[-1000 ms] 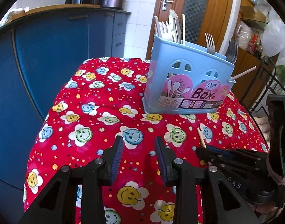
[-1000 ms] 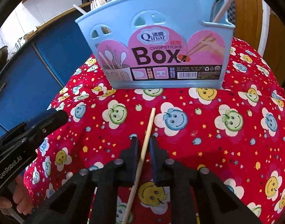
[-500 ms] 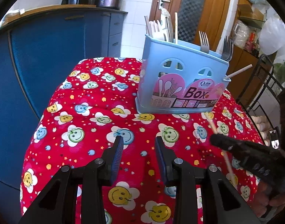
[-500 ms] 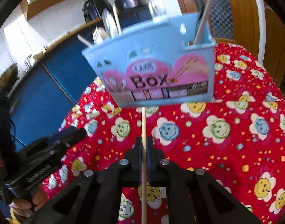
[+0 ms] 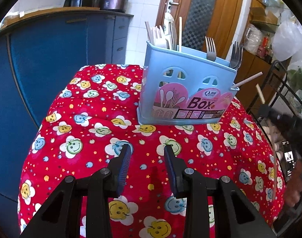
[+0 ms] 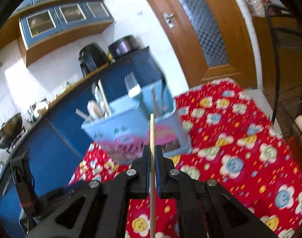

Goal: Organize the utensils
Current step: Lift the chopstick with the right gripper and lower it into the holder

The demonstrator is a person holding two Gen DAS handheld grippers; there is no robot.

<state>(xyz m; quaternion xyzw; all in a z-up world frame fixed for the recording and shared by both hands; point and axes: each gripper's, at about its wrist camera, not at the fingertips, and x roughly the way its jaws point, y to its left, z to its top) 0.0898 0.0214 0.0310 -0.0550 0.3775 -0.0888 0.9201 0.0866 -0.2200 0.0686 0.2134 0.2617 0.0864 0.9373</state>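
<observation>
The chopstick [image 6: 152,148] is pinched between the closed jaws of the right gripper [image 6: 152,156], held in the air above the table [image 5: 87,119]; its tip points toward the blue utensil box [image 6: 131,127], which looks blurred in the right wrist view. The box stands on the red smiley cloth with forks [image 5: 210,46] and other utensils upright inside. The left gripper [image 5: 148,158] hovers low over the cloth, jaws open and empty.

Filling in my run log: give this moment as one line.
right gripper: shut on thin wooden chopstick | left gripper: open | light blue plastic utensil box: upright on table
</observation>
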